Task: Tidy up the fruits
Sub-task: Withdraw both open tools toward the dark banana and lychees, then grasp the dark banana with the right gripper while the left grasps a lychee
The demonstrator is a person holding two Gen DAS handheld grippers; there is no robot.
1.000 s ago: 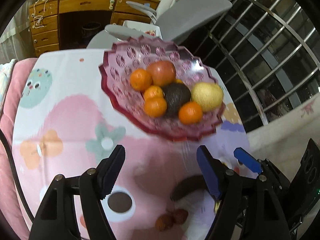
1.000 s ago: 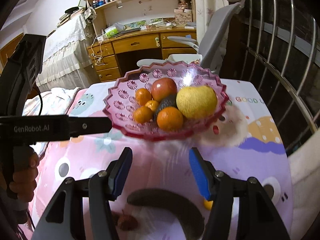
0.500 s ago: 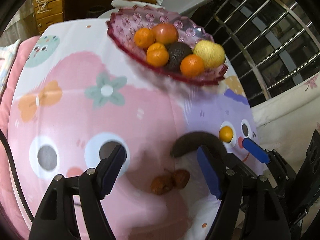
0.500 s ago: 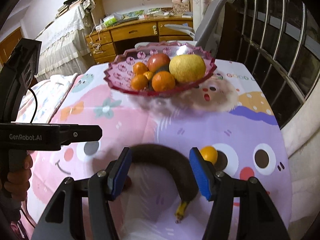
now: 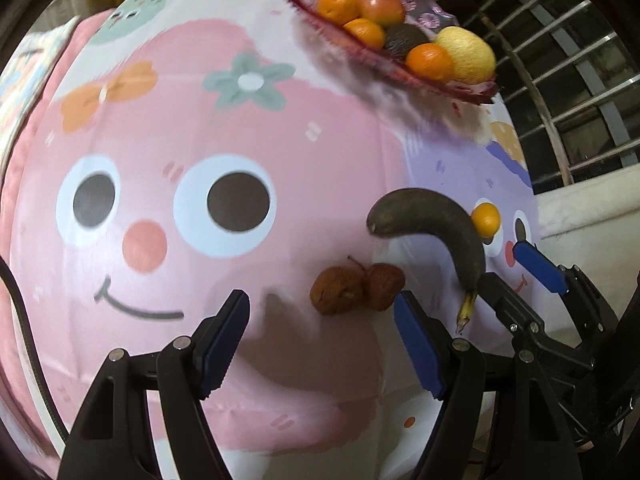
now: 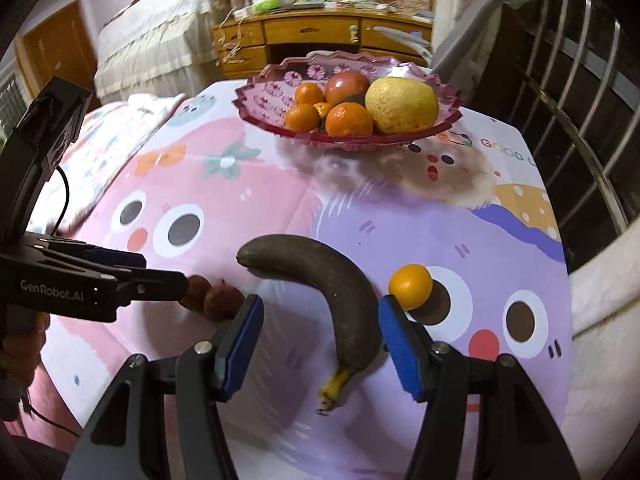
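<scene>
Fruits lie in two groups on a table (image 6: pixel 520 248) covered with a pink and purple cartoon cloth. At the far side, a pink glass bowl (image 6: pixel 264 92) holds oranges, a red apple and a yellow pear. Nearer, a dark overripe banana (image 6: pixel 340 292) curves on the cloth, a small orange (image 6: pixel 410 286) just to its right, two brown wrinkled fruits (image 5: pixel 356 288) to its left. The right claw (image 6: pixel 320 340) stands apart around the banana's stem end. The left claw (image 5: pixel 320 336) hovers apart near the wrinkled fruits.
</scene>
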